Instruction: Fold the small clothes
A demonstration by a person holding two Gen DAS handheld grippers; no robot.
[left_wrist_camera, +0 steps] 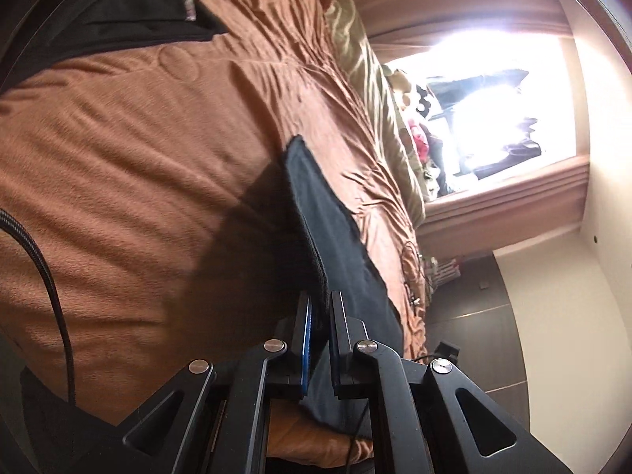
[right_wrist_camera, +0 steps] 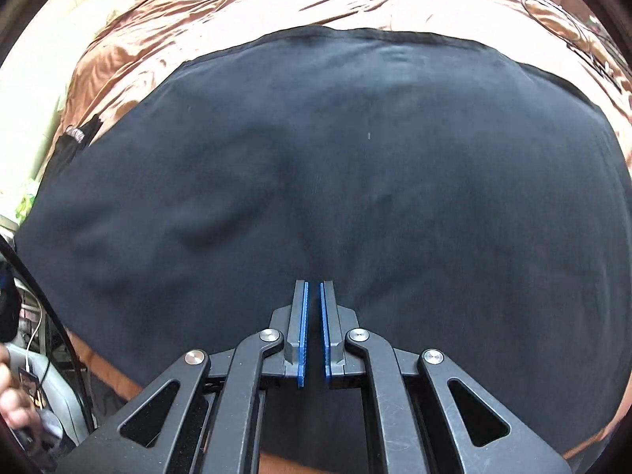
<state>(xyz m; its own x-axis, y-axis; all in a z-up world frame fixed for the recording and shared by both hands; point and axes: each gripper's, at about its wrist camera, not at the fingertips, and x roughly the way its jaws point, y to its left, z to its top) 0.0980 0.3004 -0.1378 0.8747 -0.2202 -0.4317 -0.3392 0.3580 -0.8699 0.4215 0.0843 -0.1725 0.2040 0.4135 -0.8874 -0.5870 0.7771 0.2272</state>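
A dark navy garment [right_wrist_camera: 335, 181] lies spread flat on a brown bedspread [right_wrist_camera: 276, 4] and fills most of the right wrist view. My right gripper [right_wrist_camera: 313, 288] hovers over its near part with its jaws nearly together and nothing between the blue pads. In the left wrist view, which is rolled sideways, my left gripper [left_wrist_camera: 320, 300] is shut on a lifted edge of the same dark garment [left_wrist_camera: 320, 213], which hangs from the fingers above the bedspread [left_wrist_camera: 138, 158].
Another black garment [left_wrist_camera: 118, 8] lies at the far corner of the bed. A bright window [left_wrist_camera: 505, 110] with clutter and toys stands beyond the bed. Dark floor [left_wrist_camera: 474, 335] runs along the bed's edge. A cable [left_wrist_camera: 43, 260] hangs at the left.
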